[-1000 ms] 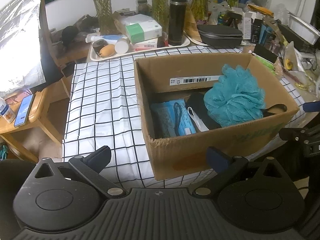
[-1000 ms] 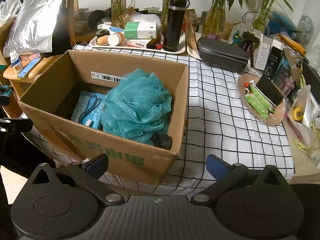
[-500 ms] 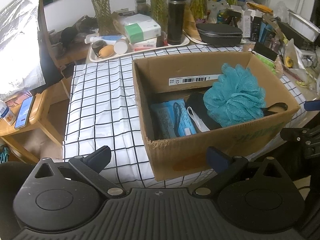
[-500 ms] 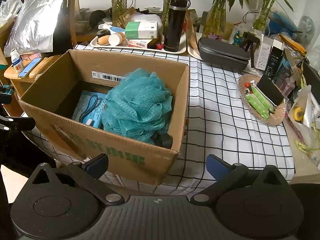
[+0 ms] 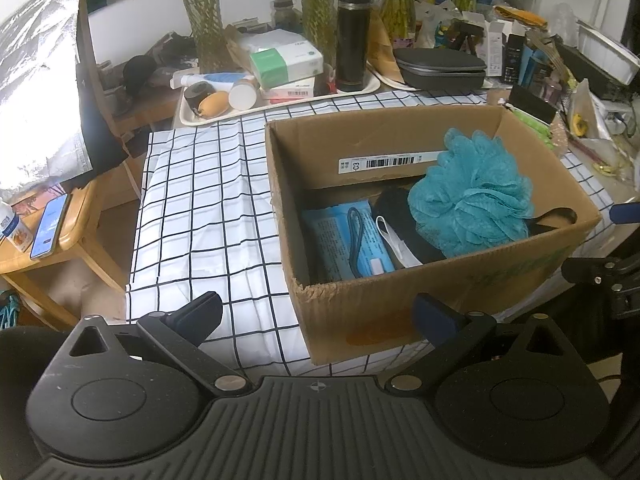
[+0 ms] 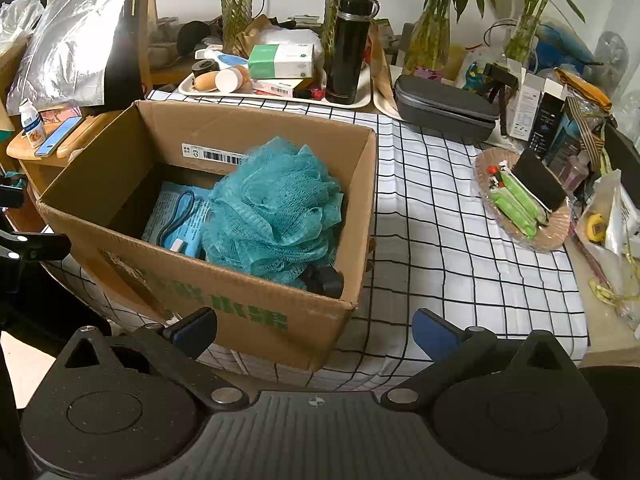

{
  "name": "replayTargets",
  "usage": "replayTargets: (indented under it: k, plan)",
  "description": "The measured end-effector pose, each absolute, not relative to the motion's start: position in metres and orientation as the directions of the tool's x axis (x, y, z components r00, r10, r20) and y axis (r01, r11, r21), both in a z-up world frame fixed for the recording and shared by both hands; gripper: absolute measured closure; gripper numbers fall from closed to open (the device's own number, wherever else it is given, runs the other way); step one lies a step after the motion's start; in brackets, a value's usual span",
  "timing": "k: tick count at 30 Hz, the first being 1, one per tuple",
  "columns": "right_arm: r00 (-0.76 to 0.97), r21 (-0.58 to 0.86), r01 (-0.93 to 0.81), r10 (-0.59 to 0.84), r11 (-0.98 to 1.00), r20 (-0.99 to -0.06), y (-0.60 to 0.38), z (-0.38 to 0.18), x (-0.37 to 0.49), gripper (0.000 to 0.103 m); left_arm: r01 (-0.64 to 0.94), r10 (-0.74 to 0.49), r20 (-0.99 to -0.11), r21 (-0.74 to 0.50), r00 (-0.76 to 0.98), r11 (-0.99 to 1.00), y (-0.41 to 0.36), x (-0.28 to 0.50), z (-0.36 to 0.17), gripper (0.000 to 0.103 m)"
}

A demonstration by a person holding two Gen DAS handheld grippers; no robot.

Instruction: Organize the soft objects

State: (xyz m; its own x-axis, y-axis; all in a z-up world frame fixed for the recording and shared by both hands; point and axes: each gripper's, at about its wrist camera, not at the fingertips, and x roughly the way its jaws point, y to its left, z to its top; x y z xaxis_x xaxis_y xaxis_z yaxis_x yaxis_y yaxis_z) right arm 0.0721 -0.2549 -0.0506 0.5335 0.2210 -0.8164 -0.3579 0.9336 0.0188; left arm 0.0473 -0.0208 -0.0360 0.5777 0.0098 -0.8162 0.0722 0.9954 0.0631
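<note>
Where clutter crowds, checked tablecloth (image 5: pixel 208 208).

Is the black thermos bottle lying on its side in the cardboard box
No, the black thermos stands upright on the white tray behind the cardboard box.

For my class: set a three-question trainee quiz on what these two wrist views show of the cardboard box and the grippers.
1. True or false: the teal bath pouf lies on the checked tablecloth outside the cardboard box.
2. Which lies beside the pouf in the box? A) blue packet B) black flask C) grey case
3. Fill in: the left gripper and right gripper are both ____, holding nothing.

Key: 1 false, it is inside the box; 2 A; 3 open.
</note>
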Motion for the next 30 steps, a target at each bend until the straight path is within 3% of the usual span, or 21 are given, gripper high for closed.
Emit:
replayTargets:
  k: [30]
  plan:
    - [0.531,0.017,-0.36,0.219,0.933,-0.819,-0.2539,-0.0517,0.0726,0.0,0.088,0.016,-0.811,0.084,0.585,0.993,-0.0232,0.0478,-0.0364,0.0]
